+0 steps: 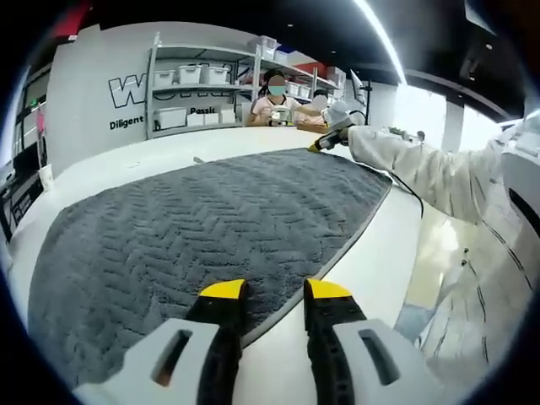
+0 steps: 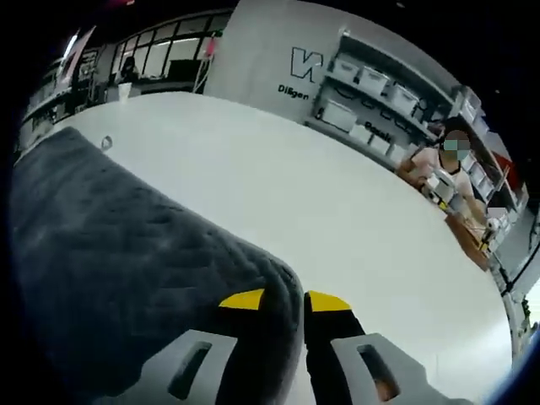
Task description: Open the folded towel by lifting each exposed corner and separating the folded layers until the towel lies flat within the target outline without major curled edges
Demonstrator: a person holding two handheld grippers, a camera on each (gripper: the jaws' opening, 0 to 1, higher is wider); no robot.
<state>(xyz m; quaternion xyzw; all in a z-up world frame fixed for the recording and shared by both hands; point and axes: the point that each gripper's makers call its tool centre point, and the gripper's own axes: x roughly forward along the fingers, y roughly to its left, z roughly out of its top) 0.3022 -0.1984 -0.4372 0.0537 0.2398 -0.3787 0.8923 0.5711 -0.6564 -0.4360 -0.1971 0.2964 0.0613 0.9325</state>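
In the left gripper view, my left gripper [image 1: 275, 291] sits at the near edge of the grey towel [image 1: 211, 228], its yellow-tipped jaws apart with a clear gap between them. One tip rests over the towel's border and the other over the bare white table [image 1: 384, 253] just beside it, so this gripper is released and grasps nothing. The towel spreads away from it across the table, its herringbone weave lying mostly flat. At the far corner, my right gripper [image 1: 325, 142] meets the towel's edge, with my white sleeve [image 1: 422, 173] reaching out to it.

In the right gripper view, my right gripper [image 2: 284, 300] has its jaws clenched on the towel [image 2: 110, 253]: a rounded corner of the cloth stands pinched between the two yellow tips, and the rest of the towel drapes off to the side. Beyond it lies the bare table [image 2: 321, 202].

Farther off, a person [image 2: 443, 169] sits at the table's far side, and behind stand shelves [image 1: 194, 89] stacked with white bins against a wall with lettering.
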